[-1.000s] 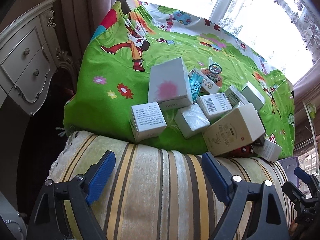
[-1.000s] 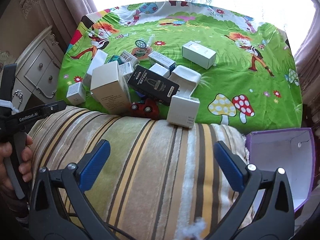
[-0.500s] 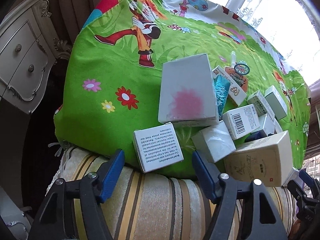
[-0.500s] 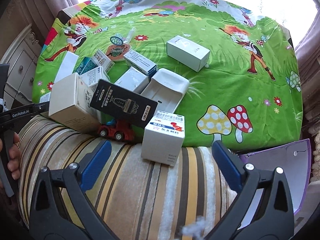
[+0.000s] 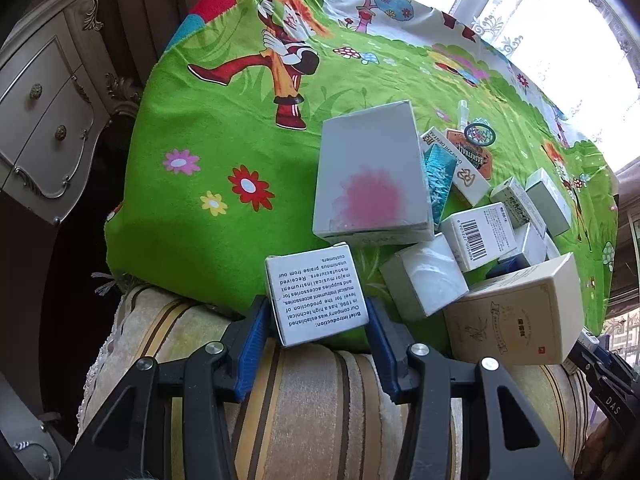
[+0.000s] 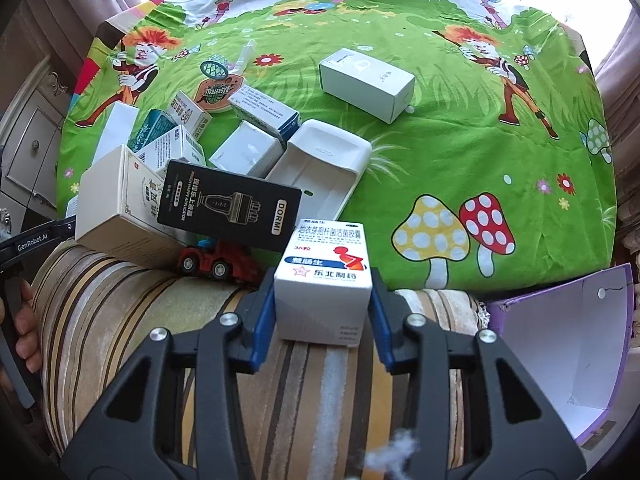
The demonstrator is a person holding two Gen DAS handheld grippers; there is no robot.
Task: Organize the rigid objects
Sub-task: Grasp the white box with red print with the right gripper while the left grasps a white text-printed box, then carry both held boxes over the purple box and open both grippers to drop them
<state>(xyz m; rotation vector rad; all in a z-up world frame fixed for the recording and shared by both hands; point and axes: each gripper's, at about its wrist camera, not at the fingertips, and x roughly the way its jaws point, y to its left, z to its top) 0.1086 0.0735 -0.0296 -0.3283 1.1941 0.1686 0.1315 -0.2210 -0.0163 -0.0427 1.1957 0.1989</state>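
The left hand-held gripper [image 5: 317,316] clamps a small white box [image 5: 316,294] printed with upside-down black text, at the cloth's [image 5: 224,136] near edge. The right hand-held gripper [image 6: 323,312] clamps a white medicine box [image 6: 326,276] with blue and red print, beside a toy truck [image 6: 216,258].

Green cartoon cloth [image 5: 224,128], striped cushion [image 6: 132,304], white dresser [image 5: 44,120]

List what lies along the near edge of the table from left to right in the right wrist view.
Cream box → black DORMI box → red toy truck → medicine box between the right gripper pads → mushroom print on the green cloth → purple box.
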